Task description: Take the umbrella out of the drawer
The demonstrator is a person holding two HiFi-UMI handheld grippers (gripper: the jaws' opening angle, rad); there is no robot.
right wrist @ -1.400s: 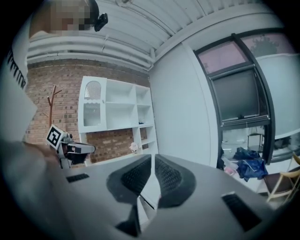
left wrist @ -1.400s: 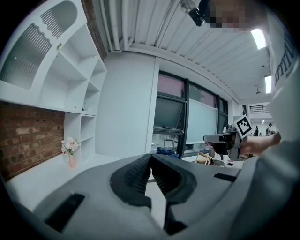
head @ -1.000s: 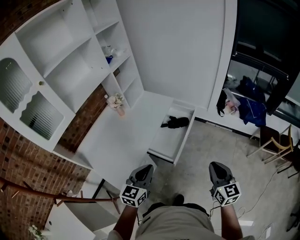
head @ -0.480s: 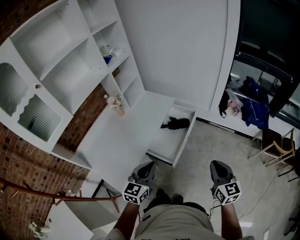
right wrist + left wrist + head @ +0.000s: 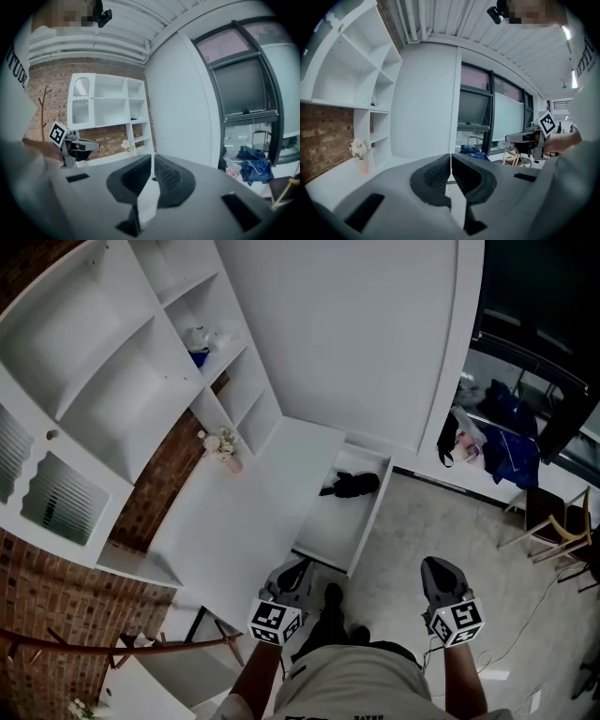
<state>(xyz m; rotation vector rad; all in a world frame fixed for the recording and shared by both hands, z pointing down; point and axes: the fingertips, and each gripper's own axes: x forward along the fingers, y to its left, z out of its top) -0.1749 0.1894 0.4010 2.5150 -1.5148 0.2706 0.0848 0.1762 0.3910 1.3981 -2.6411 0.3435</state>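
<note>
- Drawer (image 5: pixel 339 532): white board, smooth, matt, painted-looking.
- Umbrella (image 5: pixel 352 486): black cloth, matt, crumpled.
- Shelves (image 5: pixel 131 381): the same smooth white finish.
- Wall (image 5: pixel 47 589): rough red-brown brick with pale joints.
- Floor (image 5: pixel 422 521): grey, matt, concrete-like, faintly mottled.
- Left gripper (image 5: pixel 450 163) and right gripper (image 5: pixel 153 161): matt grey plastic shells; pads (image 5: pixel 433 176) dark, ribbed, rubbery-looking.
- Chair (image 5: pixel 553 535): pale wood frame.
- Coat stand (image 5: pixel 122 643): bare brown wood.

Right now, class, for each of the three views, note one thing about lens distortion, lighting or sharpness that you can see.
Head view: wide lens, the shelf unit fans outward; dim, even light, the umbrella a dark blot. Left gripper view: fisheye, black corners, the left gripper looms large. Right gripper view: same fisheye, the window bows.
</note>
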